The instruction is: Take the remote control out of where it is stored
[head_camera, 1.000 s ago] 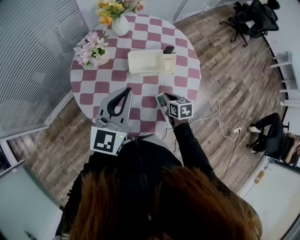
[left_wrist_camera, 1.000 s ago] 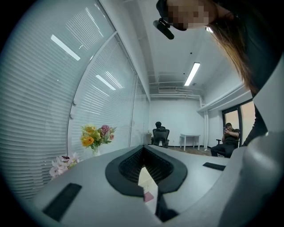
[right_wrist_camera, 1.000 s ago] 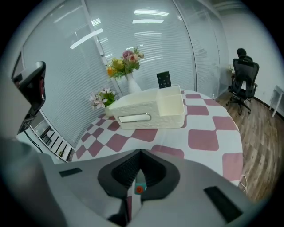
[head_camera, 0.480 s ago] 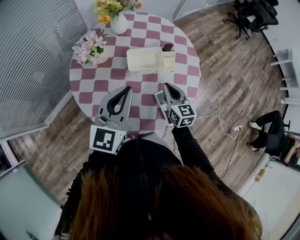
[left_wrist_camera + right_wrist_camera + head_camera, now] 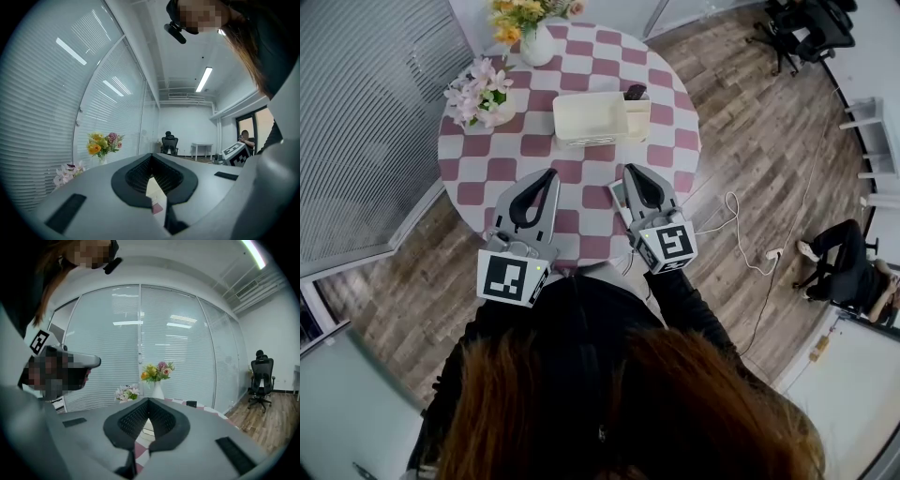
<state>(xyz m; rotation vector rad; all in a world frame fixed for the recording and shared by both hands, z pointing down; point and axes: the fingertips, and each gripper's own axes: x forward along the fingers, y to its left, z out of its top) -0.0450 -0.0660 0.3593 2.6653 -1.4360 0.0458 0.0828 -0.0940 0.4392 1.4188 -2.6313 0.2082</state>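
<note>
Table (image 5: 525,150), rnd, checkered, on wood floor (image 5: 750,141); L hand-held gripper (image 5: 547,174), R hand-held gripper (image 5: 630,170) closed

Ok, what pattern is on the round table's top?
Pink-and-white checkerboard across the table; the head view shows it best.

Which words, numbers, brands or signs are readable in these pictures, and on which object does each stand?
None is readable.
The left tool and right tool carry only black-and-white square marker patterns, no letters.
The remote control and its cream box show no legible print.
</note>
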